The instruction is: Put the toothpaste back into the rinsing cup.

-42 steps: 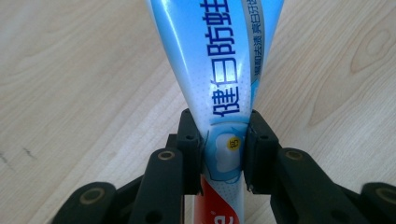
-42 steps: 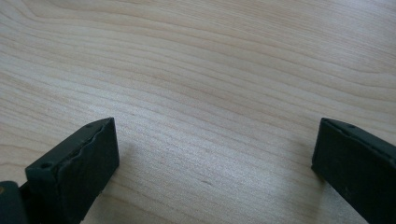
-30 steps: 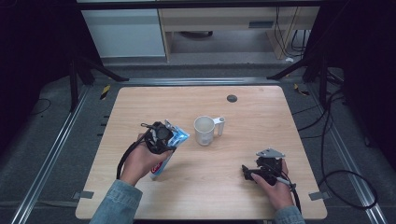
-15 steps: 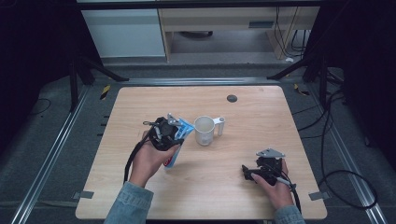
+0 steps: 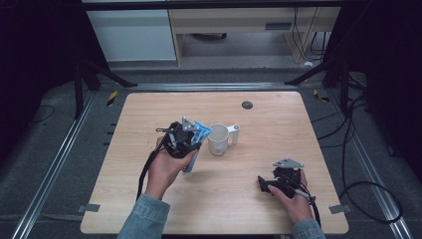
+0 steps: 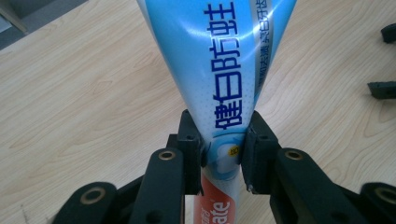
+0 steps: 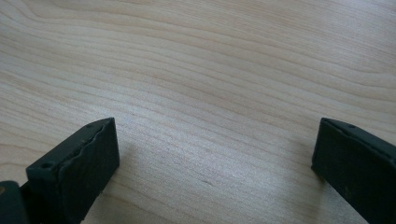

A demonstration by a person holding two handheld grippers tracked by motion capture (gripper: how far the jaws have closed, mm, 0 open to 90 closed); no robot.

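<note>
My left claw [image 5: 191,137] is clamped on a blue-and-white toothpaste tube [image 6: 223,70], pads pinching it w/ blue Chinese print running up the body and a red band w/ white letters below the grip. In the high view the tube [image 5: 191,160] sits tilted, lifted off the counter [image 5: 149,114], its top end just beside a white mug [image 5: 218,139]; can't tell if they touch. Mug stands upright near the counter's middle, handle [image 5: 234,134] pointing to the right.

My right claw [image 5: 263,183] is spread wide w/ nothing between the pads, low over bare wood near the front right corner, well apart from mug and tube. In the right gripper view it's just pale grain between the two black pads [image 7: 79,163].

Counter: light wood top, rounded corners, a small dark round disc [image 5: 247,104] near the far edge. Grey tape tabs [image 5: 89,207] at the front corners. Metal rails [image 5: 59,149] run along the sides on a dark grey floor. Black cables [image 5: 358,164] loop on the floor at right. Behind the counter, a white cabinet [image 5: 130,34] and a pale open shelf unit [image 5: 234,25]; black stand legs [image 5: 94,74] on both sides. Room edges are dark.
</note>
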